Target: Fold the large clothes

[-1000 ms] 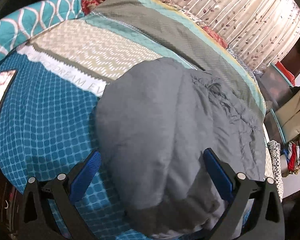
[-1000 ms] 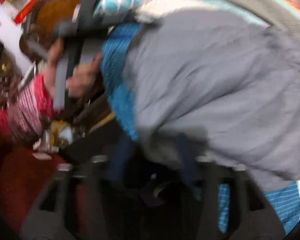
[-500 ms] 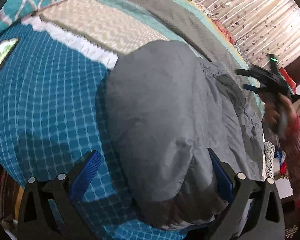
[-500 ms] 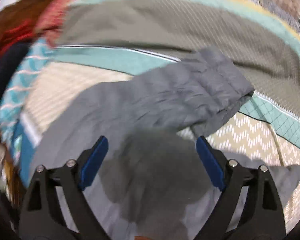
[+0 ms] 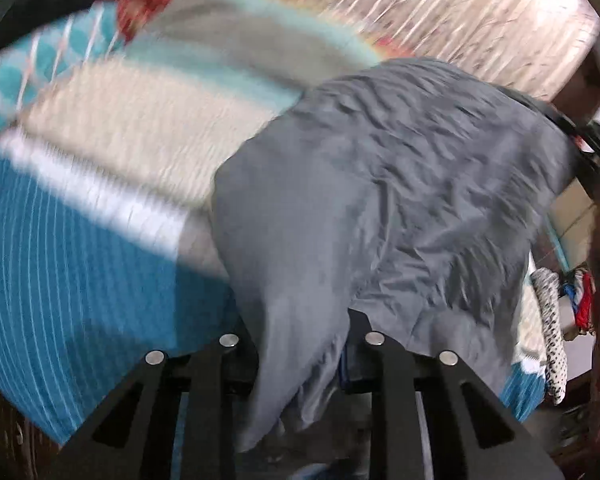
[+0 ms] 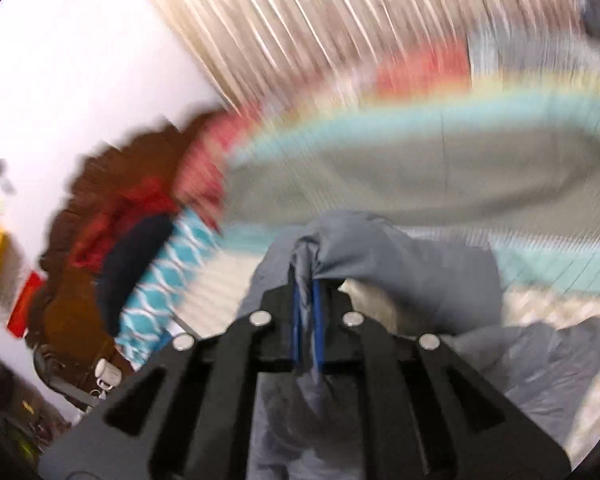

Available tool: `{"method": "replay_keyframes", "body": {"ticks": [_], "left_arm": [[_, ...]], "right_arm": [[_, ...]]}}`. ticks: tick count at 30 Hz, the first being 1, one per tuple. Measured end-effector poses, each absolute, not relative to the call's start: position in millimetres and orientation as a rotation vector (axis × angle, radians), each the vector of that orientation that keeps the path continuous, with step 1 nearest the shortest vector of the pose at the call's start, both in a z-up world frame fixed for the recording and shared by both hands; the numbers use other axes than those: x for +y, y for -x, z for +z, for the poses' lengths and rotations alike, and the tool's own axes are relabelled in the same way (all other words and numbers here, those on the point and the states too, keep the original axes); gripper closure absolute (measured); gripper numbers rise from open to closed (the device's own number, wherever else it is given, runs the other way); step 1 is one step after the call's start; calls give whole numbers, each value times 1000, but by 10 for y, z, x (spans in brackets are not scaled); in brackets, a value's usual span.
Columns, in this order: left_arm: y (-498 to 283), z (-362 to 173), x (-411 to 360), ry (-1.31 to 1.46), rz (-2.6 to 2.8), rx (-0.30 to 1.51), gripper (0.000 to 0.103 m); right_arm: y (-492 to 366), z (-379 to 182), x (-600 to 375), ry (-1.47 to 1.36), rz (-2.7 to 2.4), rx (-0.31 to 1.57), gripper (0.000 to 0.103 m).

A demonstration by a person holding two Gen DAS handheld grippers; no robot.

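The bed (image 5: 80,264) fills most of both views, under a patchwork cover of teal check, cream and grey-green bands; both pictures are smeared with motion blur, so its finer print cannot be read. Behind it hangs a pale curtain (image 6: 300,20), next to a white wall (image 6: 60,60), and blurred clutter in red, brown and yellow crowds the room's edge.

The garment (image 5: 380,200), a large, crinkled grey piece, lies across the cover with its near part drawn up off the bed. That looks like the start of a fold, with two held spots letting the cloth be carried over itself without bunching.

The left tool (image 5: 300,344) has its fingers drawn in, and a hanging pleat of the grey cloth passes between them; the pads are hidden, but it appears to be pinching that pleat. The right tool (image 6: 306,304) is narrow, and its blue pads (image 6: 298,308) clamp a gathered ridge of the garment, which drapes away to the right.
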State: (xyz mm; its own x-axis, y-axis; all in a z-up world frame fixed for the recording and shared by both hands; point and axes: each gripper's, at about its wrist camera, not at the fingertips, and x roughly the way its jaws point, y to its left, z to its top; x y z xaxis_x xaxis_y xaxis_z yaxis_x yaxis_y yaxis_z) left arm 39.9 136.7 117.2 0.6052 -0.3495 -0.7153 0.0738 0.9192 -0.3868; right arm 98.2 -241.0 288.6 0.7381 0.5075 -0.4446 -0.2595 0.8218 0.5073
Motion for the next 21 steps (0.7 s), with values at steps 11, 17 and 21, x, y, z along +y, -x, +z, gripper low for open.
{"method": "replay_keyframes", "body": {"ticks": [11, 17, 21], "left_arm": [[185, 1180, 228, -116, -427, 845, 103], [634, 619, -143, -379, -389, 872, 99], [650, 708, -102, -372, -366, 883, 97]], "right_arm": [[1994, 1238, -3932, -747, -70, 777, 97], [2545, 102, -3895, -1024, -155, 937, 80], [2591, 103, -3984, -1126, -93, 887, 53]]}}
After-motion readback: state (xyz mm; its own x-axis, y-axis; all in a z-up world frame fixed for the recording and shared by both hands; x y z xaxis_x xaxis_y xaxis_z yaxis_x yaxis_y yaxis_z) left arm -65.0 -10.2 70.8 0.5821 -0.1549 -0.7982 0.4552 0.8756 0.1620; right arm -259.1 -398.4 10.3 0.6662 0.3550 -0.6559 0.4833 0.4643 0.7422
